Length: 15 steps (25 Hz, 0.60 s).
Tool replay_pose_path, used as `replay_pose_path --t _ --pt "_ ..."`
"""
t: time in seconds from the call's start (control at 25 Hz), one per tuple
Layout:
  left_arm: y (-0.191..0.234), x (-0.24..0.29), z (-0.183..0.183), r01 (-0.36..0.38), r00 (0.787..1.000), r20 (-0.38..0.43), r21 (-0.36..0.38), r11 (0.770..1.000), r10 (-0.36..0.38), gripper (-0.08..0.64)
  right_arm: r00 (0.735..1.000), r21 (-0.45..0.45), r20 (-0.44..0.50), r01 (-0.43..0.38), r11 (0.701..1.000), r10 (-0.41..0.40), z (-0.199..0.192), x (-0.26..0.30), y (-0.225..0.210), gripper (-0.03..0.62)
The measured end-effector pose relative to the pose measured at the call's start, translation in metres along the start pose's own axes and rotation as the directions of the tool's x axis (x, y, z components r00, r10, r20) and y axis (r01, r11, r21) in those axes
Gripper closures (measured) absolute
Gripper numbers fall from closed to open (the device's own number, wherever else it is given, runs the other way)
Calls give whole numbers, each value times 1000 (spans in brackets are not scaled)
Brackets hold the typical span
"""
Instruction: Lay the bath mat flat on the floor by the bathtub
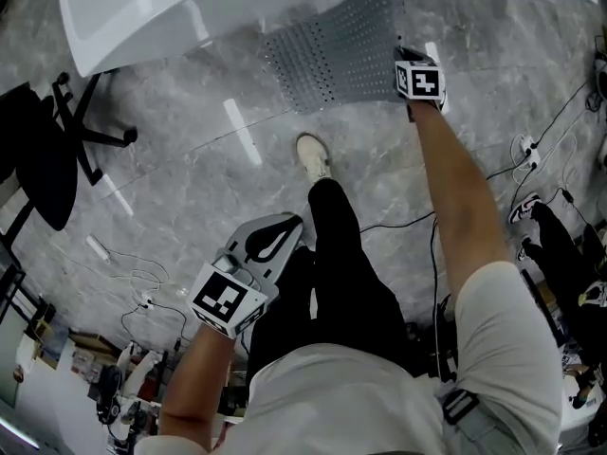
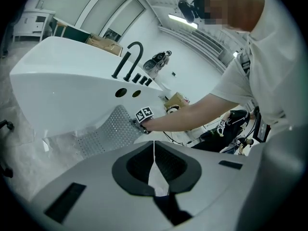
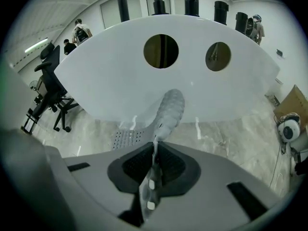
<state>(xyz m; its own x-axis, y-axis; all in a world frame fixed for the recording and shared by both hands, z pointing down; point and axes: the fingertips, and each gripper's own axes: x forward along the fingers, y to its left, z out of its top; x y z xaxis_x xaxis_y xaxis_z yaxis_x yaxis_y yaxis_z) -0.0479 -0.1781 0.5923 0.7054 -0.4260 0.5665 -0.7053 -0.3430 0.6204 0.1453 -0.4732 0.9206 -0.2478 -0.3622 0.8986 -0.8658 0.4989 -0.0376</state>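
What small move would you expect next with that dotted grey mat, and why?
Probably lower the right hand-held gripper toward the floor, drawing it slightly away from the bathtub. Its jaws pinch one edge of the bath mat, which arches up against the tub's side while its far end seems to rest on the floor. The left hand-held gripper is shut and empty.

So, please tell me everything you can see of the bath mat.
The bath mat is grey, thin and flexible, looks rubbery, with rows of small holes. One end lies on the marble-like floor beside the white bathtub; the other end is lifted, curving up, its edge pinched in the shut right gripper.
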Motion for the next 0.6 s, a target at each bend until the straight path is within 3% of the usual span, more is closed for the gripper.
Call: replay_pose_path --t 0.24,0.36,0.44,0.6 --pt "3 17 7 34 999 -37 16 999 -33 538 997 -50 -59 53 997 -56 -15 12 -32 532" --pt "3 24 4 46 998 -53 20 999 -45 538 994 -56 -86 59 997 -64 -21 16 -43 489" --pt "2 28 5 51 997 -57 26 998 -50 538 993 -59 -77 89 994 -93 -19 12 -55 545" --pt "-1 29 6 59 997 -58 37 998 -56 538 989 -36 -78 122 992 -125 -28 -4 -71 563"
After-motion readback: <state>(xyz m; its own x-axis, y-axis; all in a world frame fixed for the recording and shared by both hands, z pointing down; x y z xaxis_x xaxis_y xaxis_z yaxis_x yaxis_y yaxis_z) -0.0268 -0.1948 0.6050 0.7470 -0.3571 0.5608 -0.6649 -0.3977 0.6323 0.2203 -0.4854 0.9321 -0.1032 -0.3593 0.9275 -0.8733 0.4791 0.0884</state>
